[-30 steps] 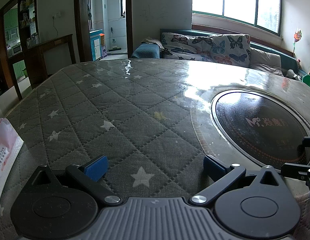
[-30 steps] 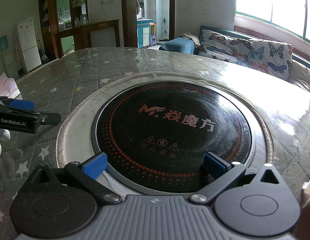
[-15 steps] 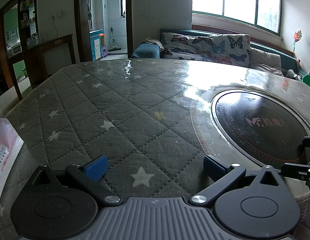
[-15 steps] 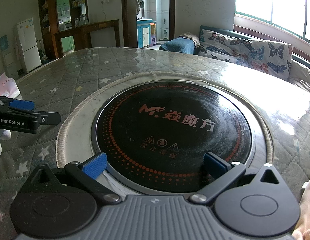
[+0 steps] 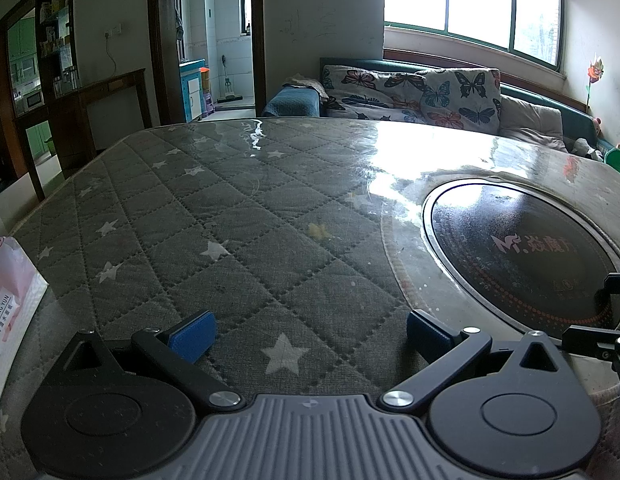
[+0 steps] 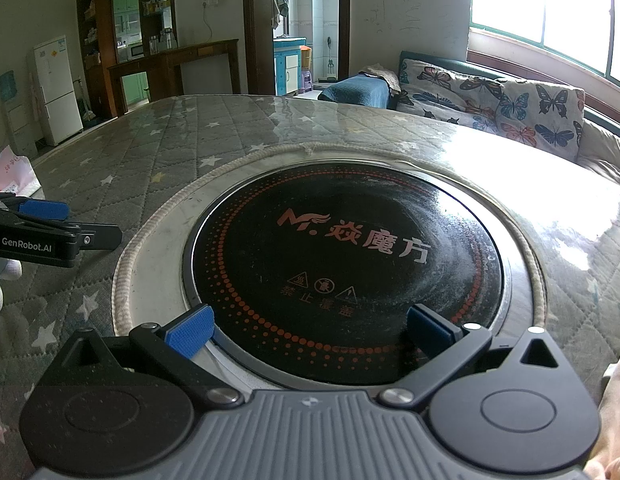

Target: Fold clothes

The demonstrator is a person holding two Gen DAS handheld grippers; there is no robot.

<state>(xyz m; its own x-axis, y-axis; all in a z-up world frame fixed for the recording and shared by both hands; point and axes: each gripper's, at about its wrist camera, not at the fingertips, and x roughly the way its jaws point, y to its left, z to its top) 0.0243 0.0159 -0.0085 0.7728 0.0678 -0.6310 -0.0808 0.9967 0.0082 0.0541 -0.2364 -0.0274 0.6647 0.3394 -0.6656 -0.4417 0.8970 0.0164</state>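
No garment shows in either view. My left gripper (image 5: 310, 334) is open just above the grey quilted star-pattern table cover (image 5: 213, 216), nothing between its blue pads. My right gripper (image 6: 310, 330) is also open and empty, hovering over the near rim of the round black induction cooktop (image 6: 346, 264) set into the table. In the right wrist view the left gripper (image 6: 45, 224) appears from the side at the left edge. The tip of the right gripper (image 5: 606, 320) pokes in at the right edge of the left wrist view.
A white and pink paper bag (image 5: 9, 312) lies at the table's left edge. Behind the table stands a sofa with butterfly cushions (image 5: 422, 92) under a bright window. A doorway (image 5: 213, 40), wooden shelving (image 6: 129, 52) and a white fridge (image 6: 55, 88) are farther back.
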